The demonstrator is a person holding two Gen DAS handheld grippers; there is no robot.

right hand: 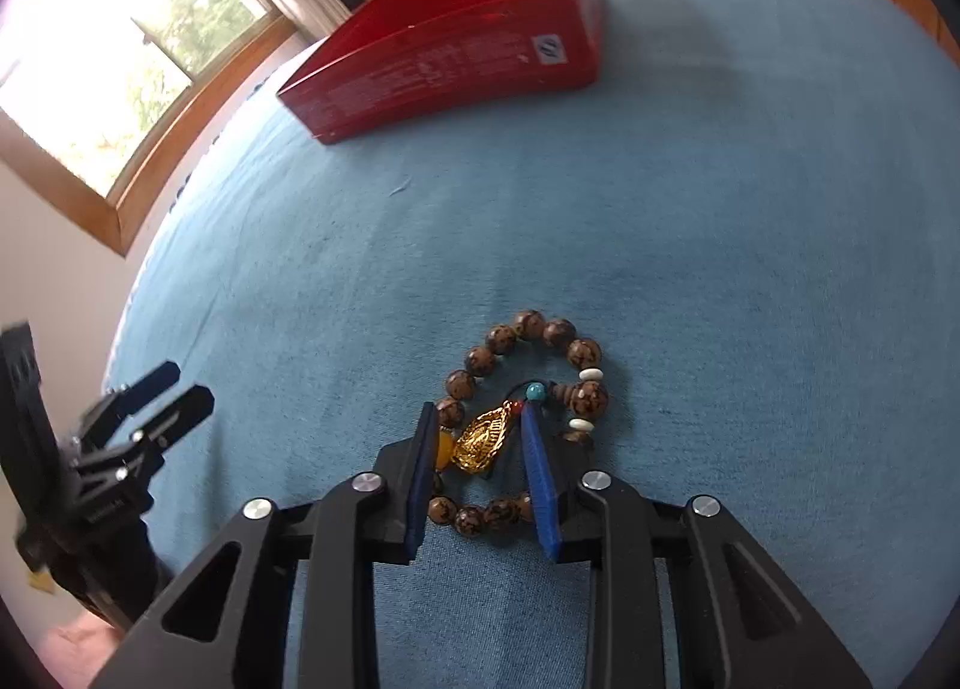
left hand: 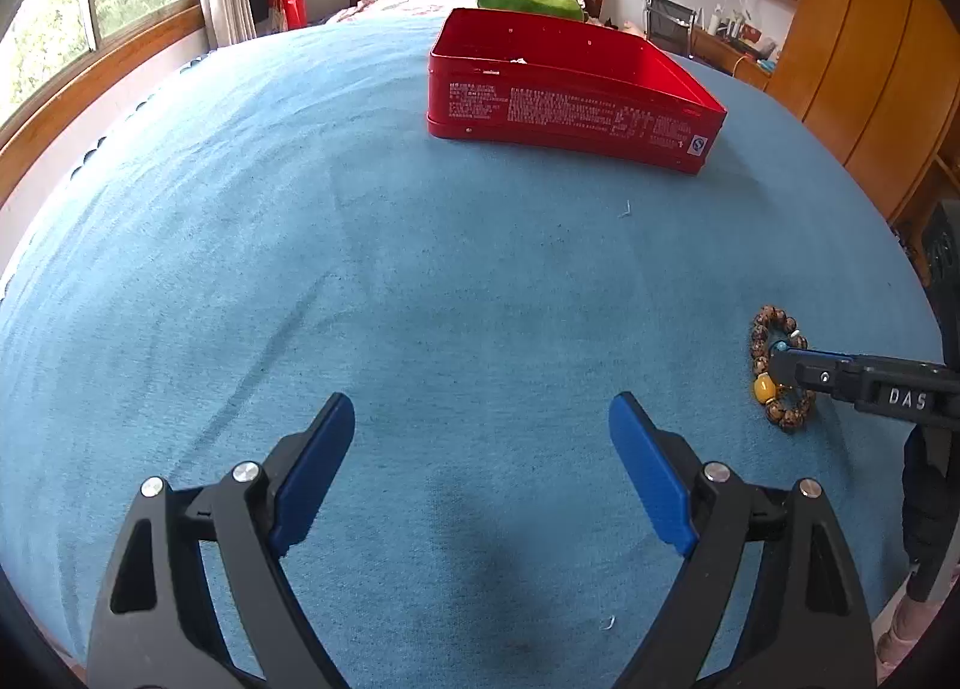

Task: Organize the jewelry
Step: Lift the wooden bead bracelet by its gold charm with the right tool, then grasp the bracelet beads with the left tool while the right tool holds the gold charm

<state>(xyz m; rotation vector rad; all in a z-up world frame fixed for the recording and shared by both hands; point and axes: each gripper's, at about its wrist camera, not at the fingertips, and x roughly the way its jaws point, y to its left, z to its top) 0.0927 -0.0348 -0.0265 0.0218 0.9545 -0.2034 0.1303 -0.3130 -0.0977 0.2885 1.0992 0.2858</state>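
- Right wrist view: right gripper (right hand: 477, 437), lower centre, straddles bracelet's (right hand: 528, 419) gold pendant (right hand: 480, 440), jaws slightly apart.
- Left gripper (left hand: 482, 425) gapes wide over blue bed (left hand: 420, 269); red tin (left hand: 564, 83) upper centre.

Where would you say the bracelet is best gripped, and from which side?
Probably from above, closing across the gold pendant and the bead strand by the yellow bead. The bracelet lies flat on the blue cloth, and the right gripper already straddles that spot.

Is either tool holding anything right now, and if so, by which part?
Nothing is held. The right tool straddles the gold pendant of the bracelet, jaws not closed. The left tool is open, empty.
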